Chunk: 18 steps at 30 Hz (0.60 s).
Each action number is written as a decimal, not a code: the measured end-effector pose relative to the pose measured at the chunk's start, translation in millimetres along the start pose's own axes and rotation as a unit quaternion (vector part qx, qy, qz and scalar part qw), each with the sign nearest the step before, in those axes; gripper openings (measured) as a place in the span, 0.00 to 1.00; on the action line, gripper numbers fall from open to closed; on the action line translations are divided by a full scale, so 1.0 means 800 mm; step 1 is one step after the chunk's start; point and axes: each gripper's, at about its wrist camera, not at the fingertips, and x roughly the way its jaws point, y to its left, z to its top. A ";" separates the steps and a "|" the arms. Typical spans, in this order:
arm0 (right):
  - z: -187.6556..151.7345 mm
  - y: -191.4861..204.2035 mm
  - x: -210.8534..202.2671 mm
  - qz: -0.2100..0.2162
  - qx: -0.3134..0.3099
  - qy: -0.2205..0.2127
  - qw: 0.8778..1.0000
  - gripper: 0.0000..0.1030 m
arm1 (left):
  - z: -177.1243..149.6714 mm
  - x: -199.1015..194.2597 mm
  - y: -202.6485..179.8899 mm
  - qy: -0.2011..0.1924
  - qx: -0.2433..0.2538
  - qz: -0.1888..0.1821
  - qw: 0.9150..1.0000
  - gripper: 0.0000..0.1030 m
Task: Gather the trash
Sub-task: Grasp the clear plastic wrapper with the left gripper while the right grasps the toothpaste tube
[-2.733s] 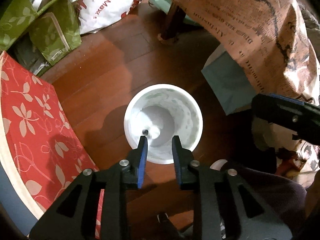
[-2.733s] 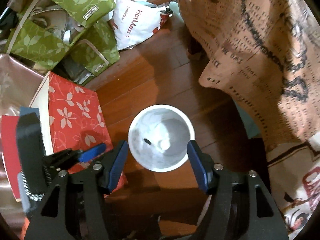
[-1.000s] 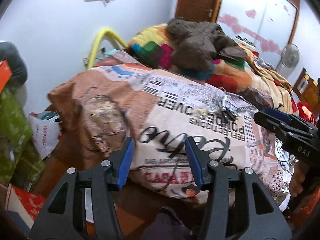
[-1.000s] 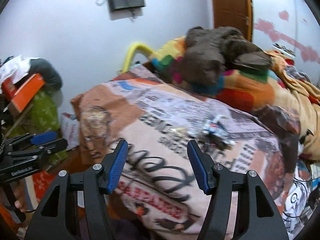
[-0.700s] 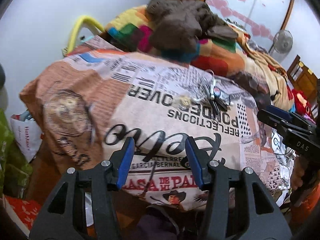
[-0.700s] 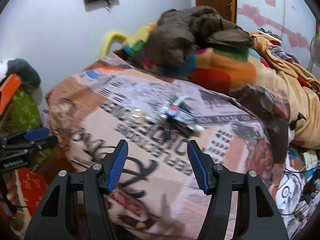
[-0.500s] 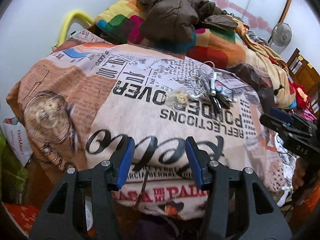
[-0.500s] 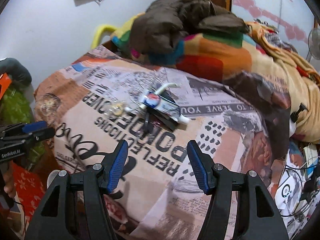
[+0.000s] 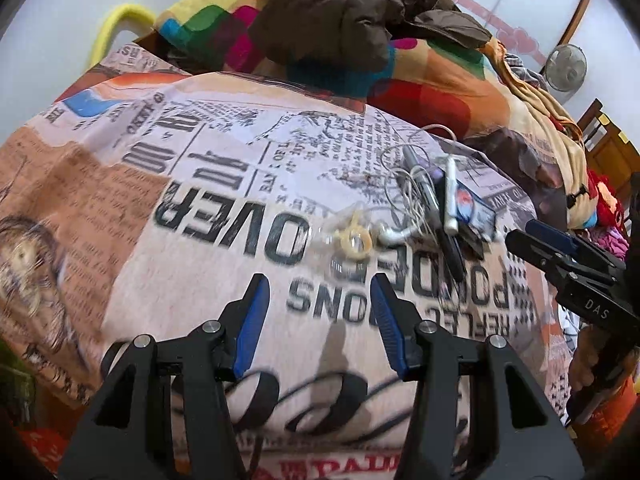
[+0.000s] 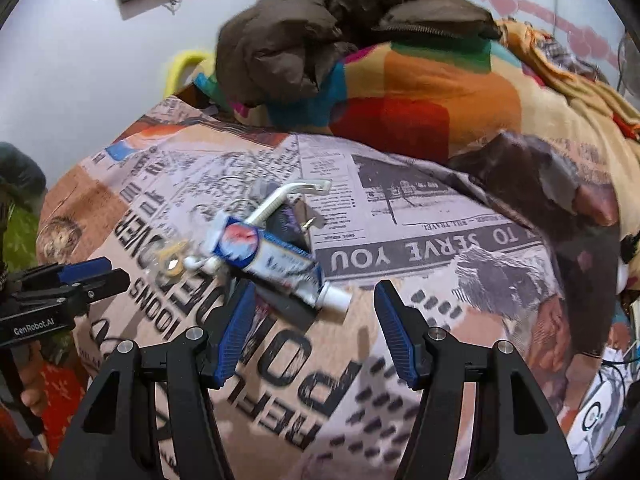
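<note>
Both your left tool (image 9: pixel 316 284) and right tool (image 10: pixel 316 292) are spread and empty above the bed (image 10: pixel 420 216). The toothpaste tube (image 10: pixel 276 260) lies just beyond the right tool, tangled among an earphone cable (image 9: pixel 404 184) and pens; you risk dragging the cable along.

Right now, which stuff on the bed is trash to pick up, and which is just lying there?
Probably trash: toothpaste tube, white razor, tangled earphones, clear wrapper.

Just lying about: brown jacket, colourful blanket, newspaper-print bedcover.
</note>
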 end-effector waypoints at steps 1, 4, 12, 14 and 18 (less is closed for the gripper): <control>0.002 -0.003 0.005 0.004 0.004 0.003 1.000 0.56 | 0.006 0.008 0.001 -0.001 -0.004 0.006 1.000 0.50; 0.004 -0.010 0.015 0.010 0.019 0.008 1.000 0.56 | 0.016 0.022 0.009 -0.003 -0.023 -0.002 1.000 0.50; -0.003 -0.023 0.025 0.037 0.048 0.011 0.998 0.36 | 0.021 0.046 0.003 0.001 -0.027 -0.025 0.999 0.50; -0.003 -0.020 0.026 0.030 0.041 0.009 0.999 0.24 | 0.020 0.047 0.000 -0.006 -0.026 -0.029 0.999 0.50; -0.006 -0.013 0.024 0.016 0.022 0.007 1.000 0.18 | 0.019 0.050 -0.010 -0.009 -0.013 -0.029 0.999 0.40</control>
